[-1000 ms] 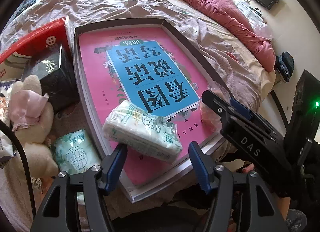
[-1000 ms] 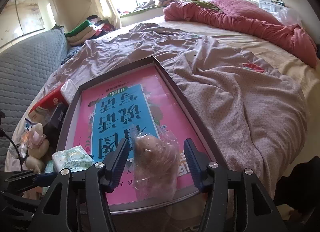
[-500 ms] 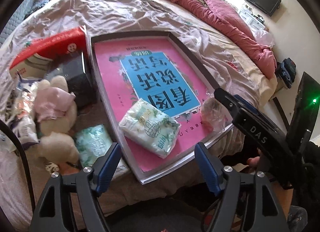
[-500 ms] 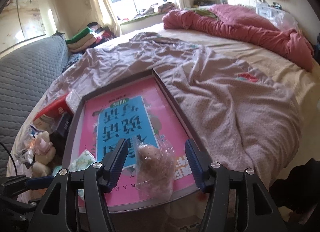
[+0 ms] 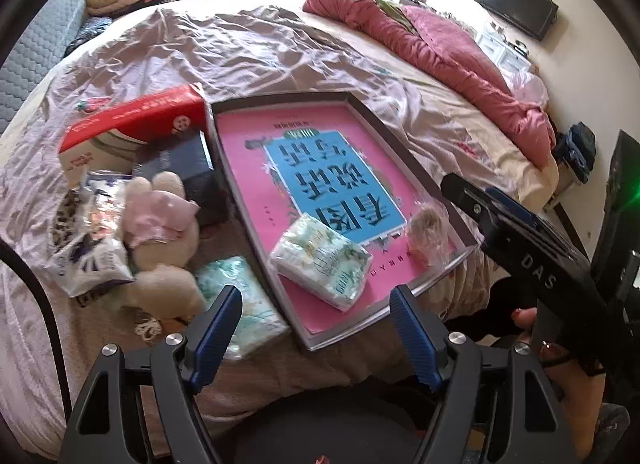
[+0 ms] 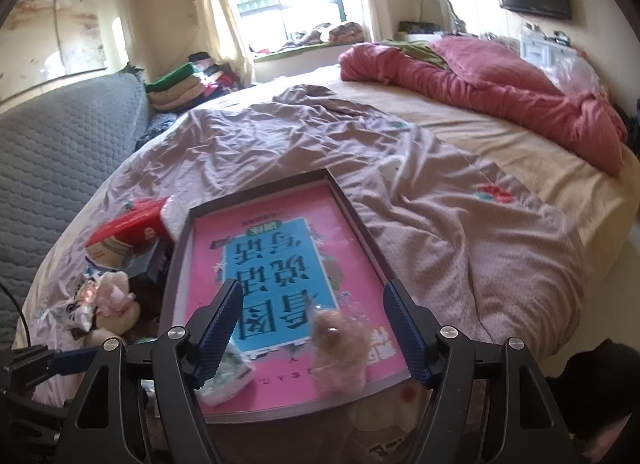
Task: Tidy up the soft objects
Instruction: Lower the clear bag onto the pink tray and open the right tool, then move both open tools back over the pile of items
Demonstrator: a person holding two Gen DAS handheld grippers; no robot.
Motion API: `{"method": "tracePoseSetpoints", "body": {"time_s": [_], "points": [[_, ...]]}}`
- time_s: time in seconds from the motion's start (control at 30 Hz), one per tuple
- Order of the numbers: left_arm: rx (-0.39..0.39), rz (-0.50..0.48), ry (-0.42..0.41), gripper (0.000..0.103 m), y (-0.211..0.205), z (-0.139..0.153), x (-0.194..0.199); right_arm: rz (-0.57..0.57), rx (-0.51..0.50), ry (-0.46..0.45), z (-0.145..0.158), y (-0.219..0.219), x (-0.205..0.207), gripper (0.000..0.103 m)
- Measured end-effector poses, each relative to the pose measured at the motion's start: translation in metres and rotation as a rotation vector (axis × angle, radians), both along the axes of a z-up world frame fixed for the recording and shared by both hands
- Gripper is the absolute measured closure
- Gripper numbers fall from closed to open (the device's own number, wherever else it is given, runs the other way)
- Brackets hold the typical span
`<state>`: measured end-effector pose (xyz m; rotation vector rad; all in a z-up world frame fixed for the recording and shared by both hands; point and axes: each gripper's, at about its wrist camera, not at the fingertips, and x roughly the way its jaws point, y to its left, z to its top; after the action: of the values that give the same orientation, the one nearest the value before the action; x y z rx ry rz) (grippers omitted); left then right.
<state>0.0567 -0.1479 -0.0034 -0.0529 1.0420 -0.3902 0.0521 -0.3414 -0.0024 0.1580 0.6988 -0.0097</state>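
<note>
A shallow tray with a pink and blue printed bottom [image 5: 256, 152] [image 6: 208, 264] lies on the bed. A green-white tissue pack [image 5: 320, 260] [image 6: 228, 378] and a brown plush toy in a clear bag [image 5: 426, 226] [image 6: 340, 348] lie at its near end. My left gripper [image 5: 316, 340] is open and empty, raised above the tray's near edge. My right gripper [image 6: 312, 334] is open and empty, above the bagged plush. A beige and pink plush rabbit [image 5: 160, 232] [image 6: 112, 304] and a second tissue pack [image 5: 236, 304] lie left of the tray.
A red box [image 5: 136, 124], a dark box [image 5: 188, 168] and a printed plastic bag [image 5: 88, 240] lie left of the tray. A pink duvet [image 5: 440, 48] is bunched at the far right. A grey padded headboard [image 6: 52, 152] stands at the left.
Both grippers have drawn back and up from the tray. The tissue pack and the bagged plush stay lying on it, now farther from the fingers.
</note>
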Motion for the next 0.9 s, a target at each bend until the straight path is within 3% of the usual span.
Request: {"method": "tracePoseSetpoints", "body": {"time_s": [0.23,0.9], "points": [[0.017,0.044,-0.046,0.024,0.017,0.013,-0.004,0.051,-0.030,-0.014,0.012,0.017,-0.004,0.029],[0.003,0.145,-0.074,0.024,0.059,0.034,-0.009,0.152,-0.062,-0.072,0.045,0.056,-0.017,0.028]]}}
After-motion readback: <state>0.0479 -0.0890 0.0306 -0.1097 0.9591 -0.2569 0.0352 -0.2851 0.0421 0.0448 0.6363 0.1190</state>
